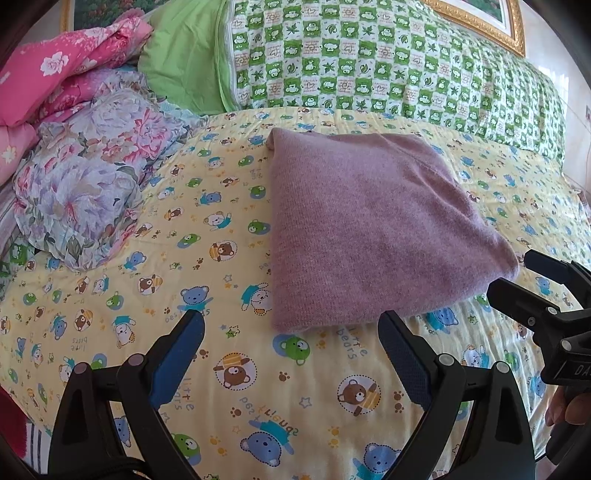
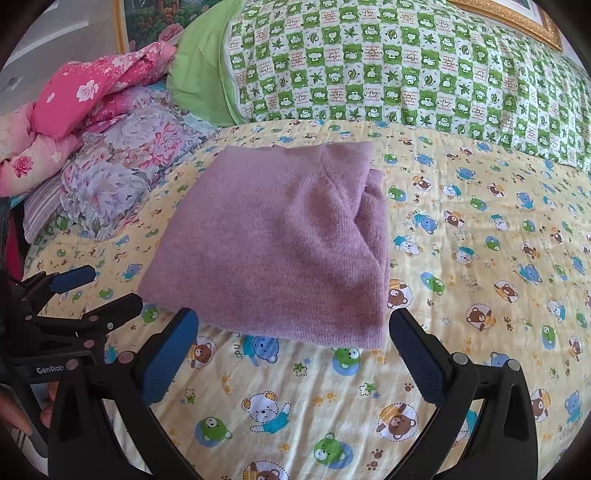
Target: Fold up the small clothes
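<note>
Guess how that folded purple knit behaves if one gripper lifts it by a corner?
Likely floppy: the purple knit is soft fabric in loose layers, so a corner lift would probably undo the fold. Probably light, as it barely dents the bear-print sheet. Pushing likely bunches it, since fuzzy knit grips cotton. Both grippers, left and right, hang open.

A bed fills the scene, covered by a pale yellow sheet (image 1: 258,387) printed with little cartoon bears. Along the far side lies a long green-and-white checked quilt (image 1: 388,62) with a plain lime-green end at its left. On the far left sit a crumpled lilac floral cover (image 1: 92,173) and, behind it, a pink flowered quilt (image 1: 62,66). On the far wall hang gold-framed pictures (image 2: 517,16), one at each upper corner. Daylight is bright and even.
</note>
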Demonstrator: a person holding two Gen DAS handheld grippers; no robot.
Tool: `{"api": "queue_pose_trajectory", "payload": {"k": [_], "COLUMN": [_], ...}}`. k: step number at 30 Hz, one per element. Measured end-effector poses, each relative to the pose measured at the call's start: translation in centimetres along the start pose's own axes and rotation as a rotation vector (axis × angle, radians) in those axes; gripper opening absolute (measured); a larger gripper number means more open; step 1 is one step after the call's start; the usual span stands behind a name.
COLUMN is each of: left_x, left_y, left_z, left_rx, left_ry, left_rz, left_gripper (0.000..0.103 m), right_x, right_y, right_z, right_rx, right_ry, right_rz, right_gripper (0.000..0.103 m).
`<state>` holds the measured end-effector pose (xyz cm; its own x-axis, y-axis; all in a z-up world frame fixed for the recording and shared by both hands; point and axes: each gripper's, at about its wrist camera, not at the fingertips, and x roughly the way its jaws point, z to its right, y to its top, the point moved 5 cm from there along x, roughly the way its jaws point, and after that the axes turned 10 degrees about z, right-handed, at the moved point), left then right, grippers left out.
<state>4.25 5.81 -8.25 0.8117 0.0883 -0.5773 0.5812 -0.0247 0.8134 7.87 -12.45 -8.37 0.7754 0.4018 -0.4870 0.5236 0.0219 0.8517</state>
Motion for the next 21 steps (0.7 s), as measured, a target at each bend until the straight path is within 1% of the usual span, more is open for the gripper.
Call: {"api": "queue_pose_trajectory", "payload": {"k": [10, 21], "left_x": [-0.25, -0.49], "left_y": [0.17, 0.35], "left_z": [0.0, 0.32], "left_rx": [0.005, 0.004], "left_ry": [0.004, -0.001], "left_rz": [0.011, 0.014], "left_gripper": [0.096, 0.097], "right_x": [-0.07, -0.45], "right_y": [-0.02, 0.4], "right_z": [0.25, -0.02], "right_rx": [0.0, 0.019], "right_ry": [0.004, -0.015], "right_rz": [-0.002, 0.008], "right_gripper": [0.103, 0.103]}}
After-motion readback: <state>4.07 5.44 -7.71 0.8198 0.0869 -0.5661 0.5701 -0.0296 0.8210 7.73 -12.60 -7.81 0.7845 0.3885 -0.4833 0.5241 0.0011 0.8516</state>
